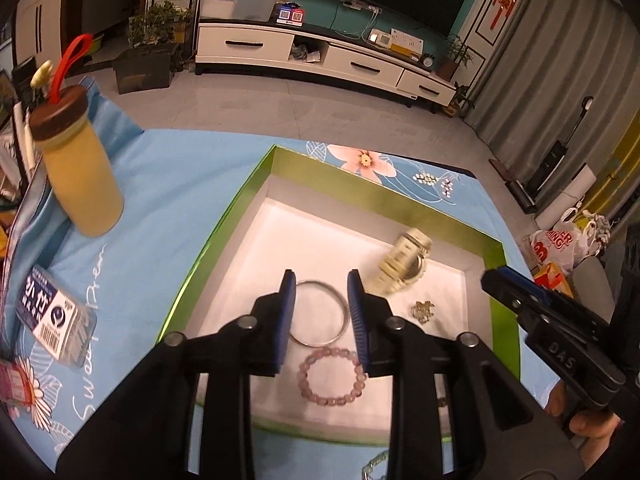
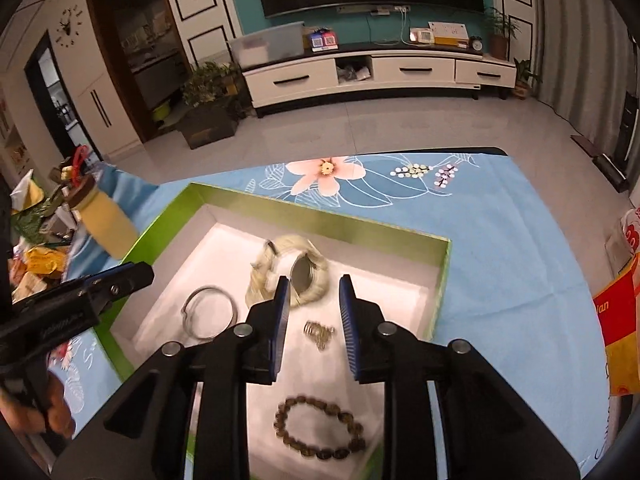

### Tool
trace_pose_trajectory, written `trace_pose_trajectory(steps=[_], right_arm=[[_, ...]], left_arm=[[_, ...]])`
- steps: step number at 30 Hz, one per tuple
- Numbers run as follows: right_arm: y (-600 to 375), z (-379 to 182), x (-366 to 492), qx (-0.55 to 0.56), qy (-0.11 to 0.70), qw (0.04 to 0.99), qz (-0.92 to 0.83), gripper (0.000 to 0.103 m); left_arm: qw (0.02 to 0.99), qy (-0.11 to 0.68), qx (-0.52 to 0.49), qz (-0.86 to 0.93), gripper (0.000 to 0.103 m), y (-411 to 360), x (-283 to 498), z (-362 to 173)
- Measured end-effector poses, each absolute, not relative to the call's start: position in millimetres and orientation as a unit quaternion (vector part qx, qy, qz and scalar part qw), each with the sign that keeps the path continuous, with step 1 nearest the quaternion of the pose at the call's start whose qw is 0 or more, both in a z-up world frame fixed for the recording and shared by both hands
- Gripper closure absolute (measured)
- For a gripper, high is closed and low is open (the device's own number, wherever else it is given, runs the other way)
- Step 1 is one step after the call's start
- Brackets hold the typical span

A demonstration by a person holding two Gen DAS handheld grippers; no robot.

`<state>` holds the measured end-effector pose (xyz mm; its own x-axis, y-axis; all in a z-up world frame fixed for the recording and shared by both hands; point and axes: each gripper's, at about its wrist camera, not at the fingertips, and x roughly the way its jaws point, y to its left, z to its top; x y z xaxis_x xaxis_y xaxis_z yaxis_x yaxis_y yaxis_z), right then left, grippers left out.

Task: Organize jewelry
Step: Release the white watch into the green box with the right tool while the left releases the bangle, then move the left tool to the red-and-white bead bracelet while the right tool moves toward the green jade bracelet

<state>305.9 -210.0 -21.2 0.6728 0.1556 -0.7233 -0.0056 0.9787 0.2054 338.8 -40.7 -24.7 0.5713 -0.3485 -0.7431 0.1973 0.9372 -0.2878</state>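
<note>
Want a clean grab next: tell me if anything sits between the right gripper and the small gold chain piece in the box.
Nothing visible does. The right gripper is open above the gold chain piece, which lies alone on the white box floor, apart from the watch.

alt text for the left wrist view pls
The left gripper, jaws open and empty, hovers over a green-rimmed, white-lined box holding a thin silver bangle, a pink beaded bracelet, a pale metal-band watch and a small metal trinket. The box sits on a blue floral cloth; the right gripper enters from the right.
</note>
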Motion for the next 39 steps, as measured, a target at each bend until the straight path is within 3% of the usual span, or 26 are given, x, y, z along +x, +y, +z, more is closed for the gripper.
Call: trace_pose_trajectory(steps=[4, 16, 39], right_arm=[[-213.7, -17.8, 283.7, 0.101, 0.396, 0.91, 0.061, 0.078], [-216.7, -13.2, 213.1, 0.109, 0.376, 0.916, 0.086, 0.063], [-241.0, -46.7, 115.3, 0.14, 0.412, 0.897, 0.077, 0.063]], left_arm=[[0.884, 0.432, -0.094, -0.155, 0.051, -32.7, 323.7, -21.6], [0.893, 0.417, -0.086, -0.148, 0.03, -11.5, 245.8, -7.1], [0.87, 0.465, -0.141, -0.09, 0.028, 57.0, 122.8, -60.7]])
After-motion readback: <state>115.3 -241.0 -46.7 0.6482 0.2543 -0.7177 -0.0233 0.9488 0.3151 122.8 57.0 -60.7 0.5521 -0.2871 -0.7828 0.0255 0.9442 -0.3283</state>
